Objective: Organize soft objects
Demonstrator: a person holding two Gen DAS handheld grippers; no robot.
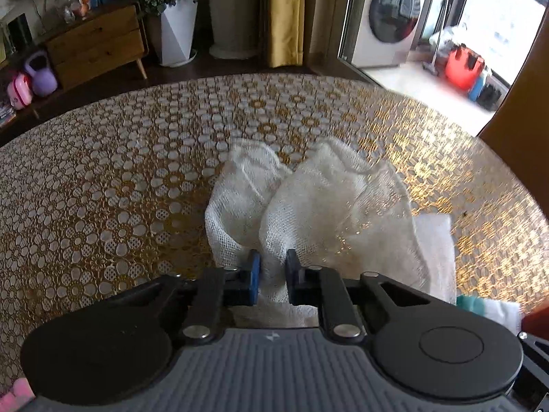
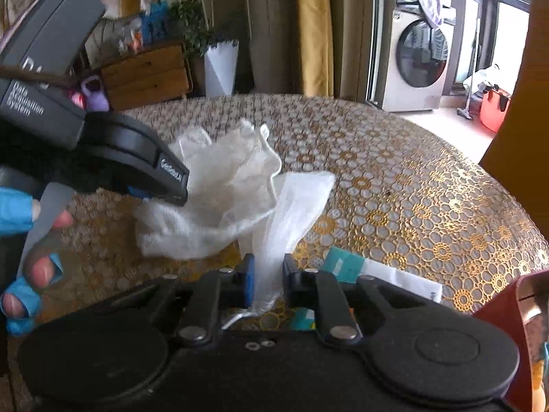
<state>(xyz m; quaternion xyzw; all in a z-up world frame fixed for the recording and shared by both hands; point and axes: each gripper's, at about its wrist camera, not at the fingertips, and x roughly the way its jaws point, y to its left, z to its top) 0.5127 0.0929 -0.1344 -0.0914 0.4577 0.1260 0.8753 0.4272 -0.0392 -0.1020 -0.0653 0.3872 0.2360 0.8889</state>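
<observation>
Two hand-held grippers — one gauze cloth

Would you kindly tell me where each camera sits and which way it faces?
Left wrist: behind the left gripper, facing across the gold-patterned round table; pinches the white gauze cloth.
Right wrist: behind the right gripper, pinching that cloth; left gripper and gloved hand show.
Shared: cloth, table, silver washing machine.

Table: round top under a gold lace cloth
Far side: wooden drawer chest, white plant pot, yellow curtain
Right: washing machine, bright daylight through windows
</observation>
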